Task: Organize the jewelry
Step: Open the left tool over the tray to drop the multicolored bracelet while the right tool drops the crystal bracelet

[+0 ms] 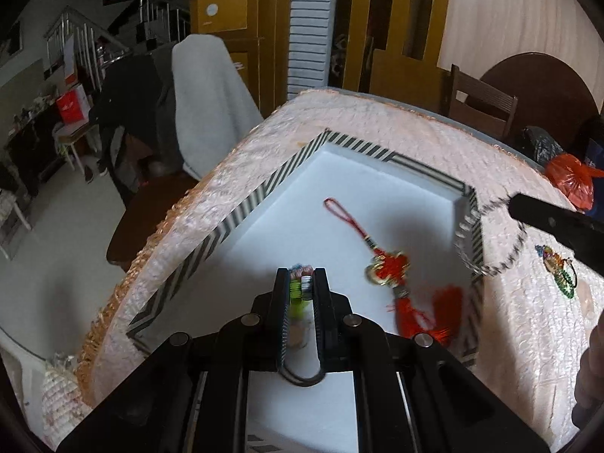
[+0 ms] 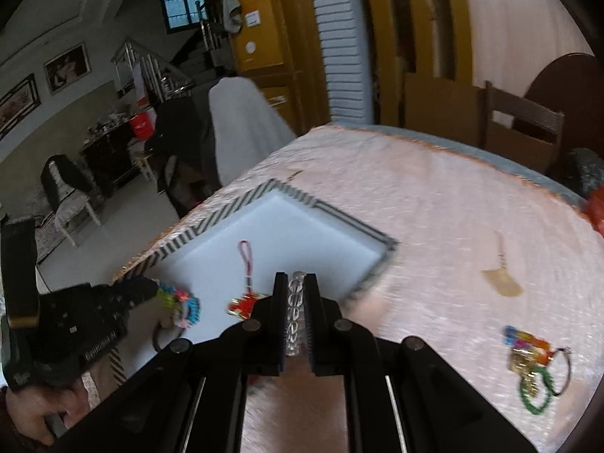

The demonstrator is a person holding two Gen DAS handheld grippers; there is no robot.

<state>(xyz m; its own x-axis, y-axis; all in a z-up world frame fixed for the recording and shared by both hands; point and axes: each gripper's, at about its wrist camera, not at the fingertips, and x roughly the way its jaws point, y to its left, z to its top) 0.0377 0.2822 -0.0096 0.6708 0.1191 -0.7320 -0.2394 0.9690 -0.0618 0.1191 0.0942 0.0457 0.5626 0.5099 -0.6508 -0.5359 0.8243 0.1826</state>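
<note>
My left gripper [image 1: 300, 275] is shut on a colourful woven charm [image 1: 298, 294], held over the near part of a white tray with a black-and-white striped rim [image 1: 264, 192]. It also shows in the right wrist view [image 2: 151, 290] with the charm [image 2: 181, 304]. A red knot tassel [image 1: 392, 264] lies inside the tray. My right gripper [image 2: 294, 283] is shut on a clear bead bracelet [image 2: 294, 313], just right of the tray's near corner; the bracelet hangs across the tray's right rim in the left wrist view [image 1: 487, 264]. A colourful keychain with green beads [image 2: 532, 366] lies on the tablecloth at right.
The pink textured tablecloth [image 2: 434, 207] covers a round table. A gold fan-shaped pendant [image 2: 504, 281] lies on it at right. A cloth-covered chair [image 1: 211, 102] stands beyond the table's left edge, a wooden chair [image 2: 524, 128] at the far right. An orange bag [image 1: 570, 181] sits at the right edge.
</note>
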